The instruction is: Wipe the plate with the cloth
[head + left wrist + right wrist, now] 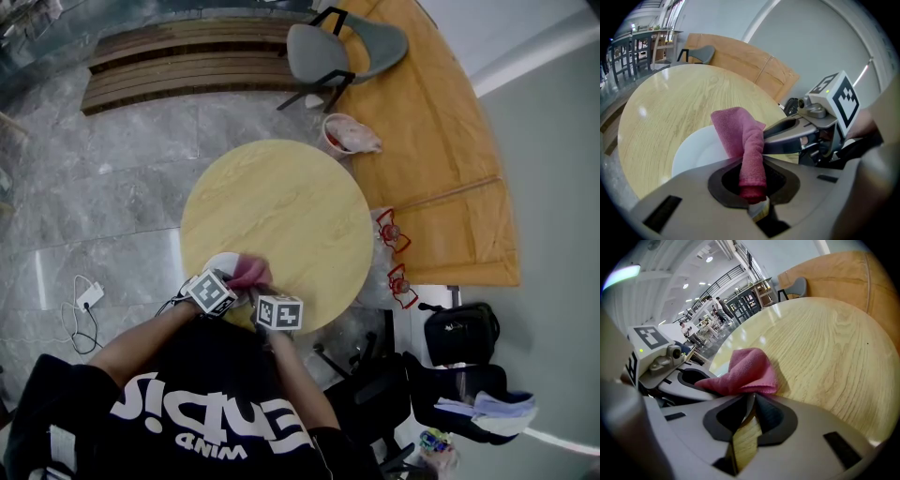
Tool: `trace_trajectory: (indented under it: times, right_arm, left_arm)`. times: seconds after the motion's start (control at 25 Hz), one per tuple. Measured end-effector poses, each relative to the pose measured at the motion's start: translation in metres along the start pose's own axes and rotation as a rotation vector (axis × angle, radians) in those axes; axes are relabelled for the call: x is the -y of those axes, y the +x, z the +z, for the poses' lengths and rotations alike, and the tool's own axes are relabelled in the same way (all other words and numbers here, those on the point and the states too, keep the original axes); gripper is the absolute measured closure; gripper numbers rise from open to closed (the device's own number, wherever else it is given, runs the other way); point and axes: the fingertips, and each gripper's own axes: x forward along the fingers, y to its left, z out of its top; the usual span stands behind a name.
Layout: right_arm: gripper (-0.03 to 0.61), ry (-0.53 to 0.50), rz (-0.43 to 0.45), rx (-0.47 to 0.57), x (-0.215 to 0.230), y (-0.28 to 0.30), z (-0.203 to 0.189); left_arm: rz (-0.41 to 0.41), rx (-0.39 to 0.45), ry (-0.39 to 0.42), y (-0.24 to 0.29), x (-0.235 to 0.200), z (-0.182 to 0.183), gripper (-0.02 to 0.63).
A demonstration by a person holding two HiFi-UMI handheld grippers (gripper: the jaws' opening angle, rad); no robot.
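A white plate (pixel 216 263) (pixel 693 152) lies at the near left edge of the round wooden table (pixel 281 211). A pink cloth (pixel 249 273) (pixel 743 140) (pixel 747 371) hangs over the plate. My left gripper (pixel 234 279) (pixel 752 187) is shut on a rolled end of the cloth. My right gripper (pixel 257 296) (pixel 751 401) comes in from the right, its jaws closed on a thin pale edge that looks like the plate's rim. In the left gripper view the cloth hides where the right gripper (pixel 771 138) meets the plate.
A grey chair (pixel 337 47) and a slatted bench (pixel 187 56) stand beyond the table. A pink bin (pixel 347 134) sits at its far right edge. Black bags (pixel 459 333) and red objects (pixel 389 230) lie on the floor to the right.
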Motion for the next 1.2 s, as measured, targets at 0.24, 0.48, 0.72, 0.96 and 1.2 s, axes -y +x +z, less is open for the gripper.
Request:
trace_trajectory:
  times: [0.24, 0.48, 0.72, 0.96, 1.2]
  right_arm:
    - [0.502, -0.007, 0.003, 0.002, -0.001, 0.001, 0.000]
    - [0.502, -0.012, 0.008, 0.004, 0.000, 0.000, 0.001]
    - [0.502, -0.015, 0.013, 0.001, 0.001, 0.000, 0.000]
    - [0.502, -0.019, 0.011, -0.001, 0.000, 0.000, 0.001]
    - [0.502, -0.018, 0.017, -0.003, 0.001, 0.001, 0.000]
  left_arm:
    - [0.015, -0.002, 0.010, -0.001, -0.004, -0.002, 0.563]
    - [0.036, 0.002, 0.014, -0.002, -0.008, -0.004, 0.563]
    - [0.051, 0.019, -0.025, -0.009, -0.015, -0.007, 0.563]
    - [0.070, 0.032, -0.053, -0.015, -0.020, -0.009, 0.563]
    - [0.102, 0.049, -0.094, -0.022, -0.029, -0.011, 0.563]
